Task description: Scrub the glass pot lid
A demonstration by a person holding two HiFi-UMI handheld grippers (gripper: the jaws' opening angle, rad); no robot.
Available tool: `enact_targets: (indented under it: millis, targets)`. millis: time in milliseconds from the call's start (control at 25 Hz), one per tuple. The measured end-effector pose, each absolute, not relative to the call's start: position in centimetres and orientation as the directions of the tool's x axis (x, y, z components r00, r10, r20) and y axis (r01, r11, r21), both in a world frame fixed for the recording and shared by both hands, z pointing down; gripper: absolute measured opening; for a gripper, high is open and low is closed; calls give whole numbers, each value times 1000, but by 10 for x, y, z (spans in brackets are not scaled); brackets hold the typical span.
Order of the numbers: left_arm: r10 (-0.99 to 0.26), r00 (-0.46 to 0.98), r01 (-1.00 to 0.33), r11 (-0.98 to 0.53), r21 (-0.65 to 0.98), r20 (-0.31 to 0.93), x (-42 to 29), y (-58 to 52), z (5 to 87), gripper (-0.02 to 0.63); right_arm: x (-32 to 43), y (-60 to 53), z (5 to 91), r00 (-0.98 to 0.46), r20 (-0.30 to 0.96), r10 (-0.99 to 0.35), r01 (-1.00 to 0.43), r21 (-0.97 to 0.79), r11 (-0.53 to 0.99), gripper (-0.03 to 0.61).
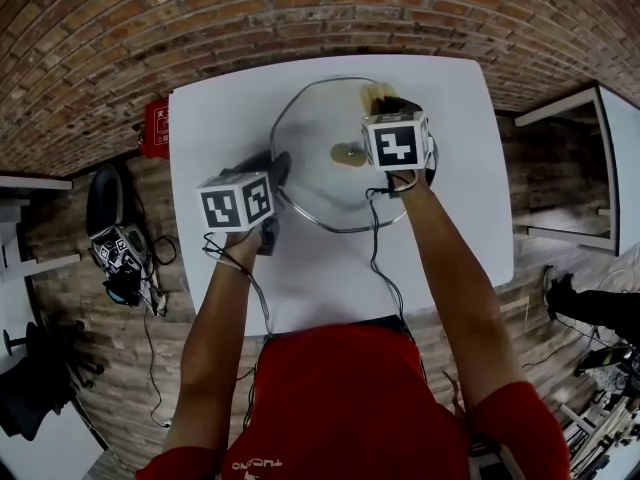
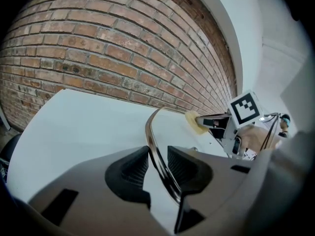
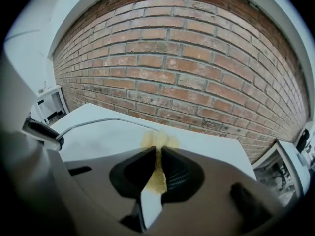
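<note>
Count: one glass pot lid [image 1: 312,163], one yellow sponge [image 1: 376,92], two grippers, one white table [image 1: 330,268].
Lid: large and round with a metal rim, on the far half of the table; one knob [image 1: 348,154] at its centre.
Left gripper [image 1: 277,173]: at the lid's left edge; the fingers [image 2: 134,168] stand a narrow way apart, clamped on the metal rim, which runs between them.
Right gripper [image 1: 392,101]: at the lid's far right side; the fingers [image 3: 178,168] are nearly together, pinching the sponge, which sticks out past their tips.
Surroundings: a brick wall [image 1: 200,28] beyond the table's far edge.
</note>
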State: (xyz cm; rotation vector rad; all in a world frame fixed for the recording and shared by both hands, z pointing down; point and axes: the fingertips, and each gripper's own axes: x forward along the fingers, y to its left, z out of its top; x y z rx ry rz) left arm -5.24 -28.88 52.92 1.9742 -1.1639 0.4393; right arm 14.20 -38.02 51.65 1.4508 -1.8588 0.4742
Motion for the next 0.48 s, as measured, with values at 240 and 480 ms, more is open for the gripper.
enact_targets:
  millis: [240,480]
  targets:
    - [-579,518,-851,-275,447,630,-50,-287,530,129,59,-332,498,-327,703,-631,-908,-48,416,52]
    - [-578,516,-852,-275,445,632,-51,-288,529,129,-3,-297,505,-389,722,-572,-837,-19,546,52]
